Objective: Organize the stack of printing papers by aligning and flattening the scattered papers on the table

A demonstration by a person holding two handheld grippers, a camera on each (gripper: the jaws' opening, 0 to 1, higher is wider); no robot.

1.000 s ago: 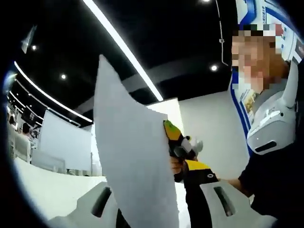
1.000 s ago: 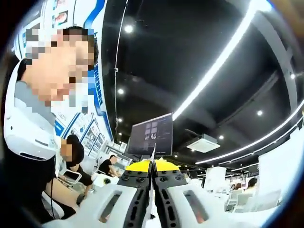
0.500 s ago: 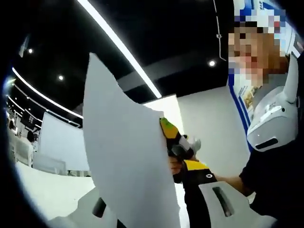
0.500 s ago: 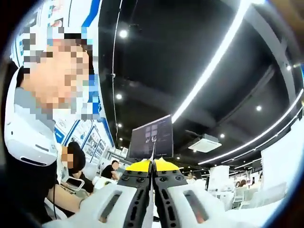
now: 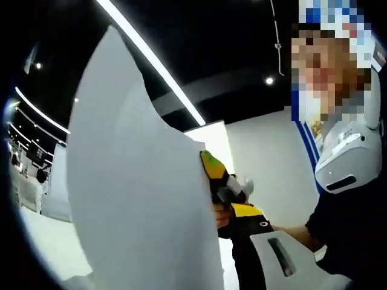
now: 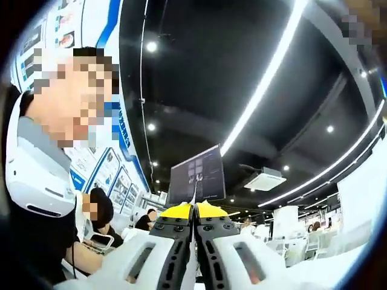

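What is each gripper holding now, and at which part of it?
The right gripper is shut on a sheet of paper, pinching its side edge. The left gripper's hold cannot be told; the sheet covers its fingers.

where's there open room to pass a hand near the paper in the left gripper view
Open space lies right of the paper, between its edge and the person, above the right gripper. Low down it is crowded: that gripper pinches the paper's edge.

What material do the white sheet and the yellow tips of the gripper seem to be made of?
The white sheet looks like thin matte paper: it bows and shows no gloss. In the right gripper view it is an edge-on sliver between the shut jaws. The yellow tips of the right gripper look like smooth plastic or rubber; which is unclear.
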